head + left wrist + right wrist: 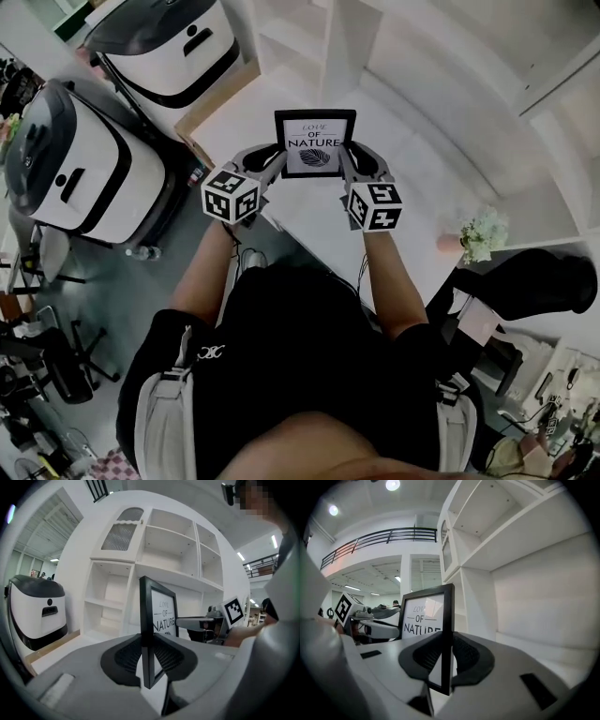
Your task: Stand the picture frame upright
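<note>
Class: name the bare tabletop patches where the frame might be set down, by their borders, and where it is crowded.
Bare: white tabletop between picture frame and shelf unit; also rightward, short of the flowers. Crowded: at the frame's sides, clamped by left gripper and right gripper.

My head view was dim and grey. Both gripper views bulged inside black rims. Ceiling lamps [392, 484] glared at the right one's upper left, and a pale sheen lay on the picture frame [425, 613].
</note>
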